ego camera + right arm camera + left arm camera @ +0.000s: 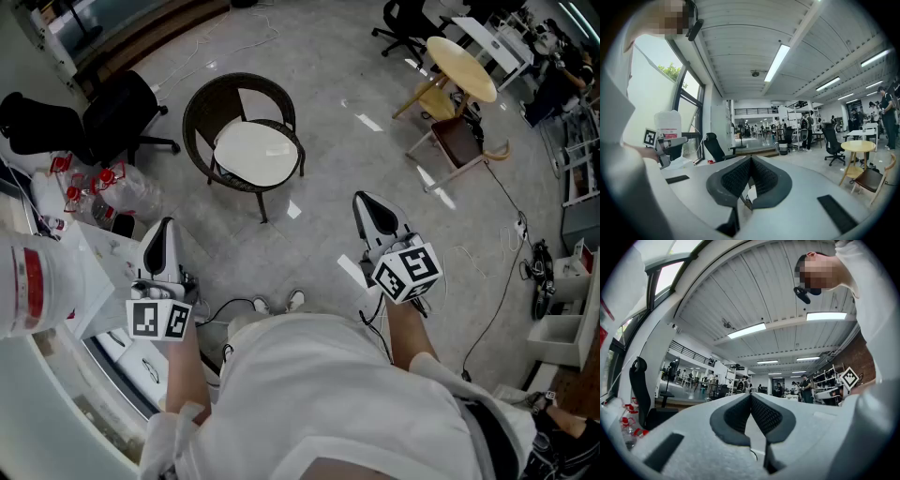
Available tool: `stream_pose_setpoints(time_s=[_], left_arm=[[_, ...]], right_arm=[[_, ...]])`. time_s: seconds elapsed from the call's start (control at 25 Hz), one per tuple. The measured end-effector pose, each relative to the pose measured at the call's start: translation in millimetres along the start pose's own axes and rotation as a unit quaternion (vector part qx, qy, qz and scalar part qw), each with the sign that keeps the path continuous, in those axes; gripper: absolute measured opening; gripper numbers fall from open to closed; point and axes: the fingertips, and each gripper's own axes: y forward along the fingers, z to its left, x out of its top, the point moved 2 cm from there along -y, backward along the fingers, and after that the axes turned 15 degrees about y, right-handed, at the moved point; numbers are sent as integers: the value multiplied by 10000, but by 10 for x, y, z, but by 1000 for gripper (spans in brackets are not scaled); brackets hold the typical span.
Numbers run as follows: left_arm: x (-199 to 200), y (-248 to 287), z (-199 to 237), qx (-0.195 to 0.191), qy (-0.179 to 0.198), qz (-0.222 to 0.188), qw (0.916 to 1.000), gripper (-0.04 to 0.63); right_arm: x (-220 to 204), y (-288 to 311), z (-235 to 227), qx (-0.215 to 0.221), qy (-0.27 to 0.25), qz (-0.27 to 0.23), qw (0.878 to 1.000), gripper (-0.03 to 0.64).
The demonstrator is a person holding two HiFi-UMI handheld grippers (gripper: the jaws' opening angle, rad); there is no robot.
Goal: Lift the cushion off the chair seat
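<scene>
**While the cushion lay unlifted: hazards and markings**

While you stood well back from it, the cushion [255,153], a pale round pad, lay flat on the seat of the dark wicker chair [200,111], touched by neither tool. Your left gripper [166,225] and right gripper [362,198] were both held near your body. Each had its jaws pressed tip to tip with nothing between them.

Judged risks:
- Reaching the seat with the jaws closed would push the pad rather than take it.
- A shallow pinch on its thin rim could slip.
- If the pad was tied on, which could not be told, the light chair could rise or tip with it.
- A dark cable [234,305] lay by your shoes [296,300] and could catch a foot as you stepped in.

Markings: the marker cube [157,319] on each gripper carried only black-and-white squares. The white jug [26,281] at your left bore a red label, its print too small to read. No brand was legible.
</scene>
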Motion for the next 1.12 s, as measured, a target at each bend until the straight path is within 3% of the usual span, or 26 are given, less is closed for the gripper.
stream_pose_setpoints(time_s=[0.44, 0.6, 0.68, 0.8, 0.88, 1.04, 1.12], left_arm=[[-46, 81, -63, 77, -14, 66, 9999, 17], [-46, 125, -85, 118, 4, 77, 9999, 17], [-45, 147, -93, 146, 13, 90, 9999, 17], [-53, 178, -96, 189, 33, 113, 9998, 17], [-67, 206, -103, 222, 40, 136, 9997, 17], [-51, 300, -157, 282, 89, 144, 9995, 17], [-53, 339, -185, 305, 110, 154, 9994, 17]], right_arm=[[20, 99, 11, 285, -308, 140, 9990, 2], [-19, 192, -41, 505, -236, 419, 9976, 3], [-27, 237, -75, 647, -160, 568, 9962, 152], [12, 293, -157, 754, -137, 578, 9954, 203], [48, 329, -210, 900, -83, 550, 9944, 284], [126, 419, -414, 958, 66, 482, 9942, 541], [157, 450, -530, 946, 71, 472, 9944, 574]])
